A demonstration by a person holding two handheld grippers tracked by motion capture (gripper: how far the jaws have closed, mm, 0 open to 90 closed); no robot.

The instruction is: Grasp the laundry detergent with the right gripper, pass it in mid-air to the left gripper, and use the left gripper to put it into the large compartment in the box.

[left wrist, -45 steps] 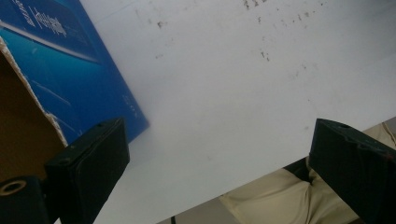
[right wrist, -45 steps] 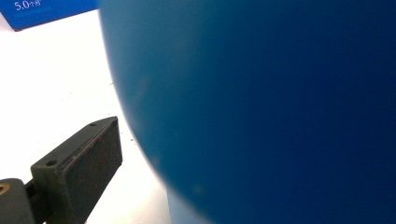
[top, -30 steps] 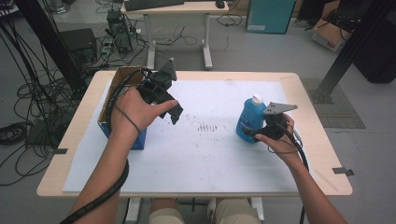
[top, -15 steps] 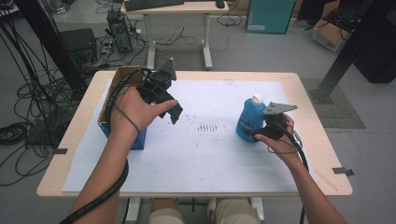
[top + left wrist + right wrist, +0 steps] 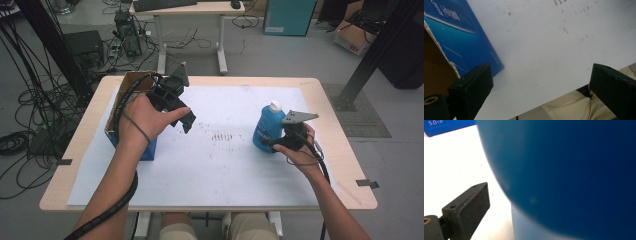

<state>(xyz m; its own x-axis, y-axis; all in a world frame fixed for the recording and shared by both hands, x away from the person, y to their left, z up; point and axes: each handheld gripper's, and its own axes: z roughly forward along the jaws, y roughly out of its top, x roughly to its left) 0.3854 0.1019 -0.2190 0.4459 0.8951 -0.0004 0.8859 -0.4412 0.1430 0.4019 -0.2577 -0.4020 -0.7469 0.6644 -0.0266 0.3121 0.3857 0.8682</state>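
High view: right gripper at blue bottle, upright right of table centre; jaws apart, not clamped. Left gripper open, empty, beside box. Next: close, lift.

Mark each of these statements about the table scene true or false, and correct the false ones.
1. The blue bottle stands upright on the white sheet. True.
2. The bottle has a red cap. False: its cap is white.
3. The left gripper is open and holds nothing. True: in the left gripper view its jaws stand wide apart over the bare sheet.
4. The blue cardboard box sits at the right edge of the table. False: it sits at the left edge, beside the left hand.
5. The right gripper is at the bottle. True: the bottle sits between its jaws, though whether they press on it cannot be told.
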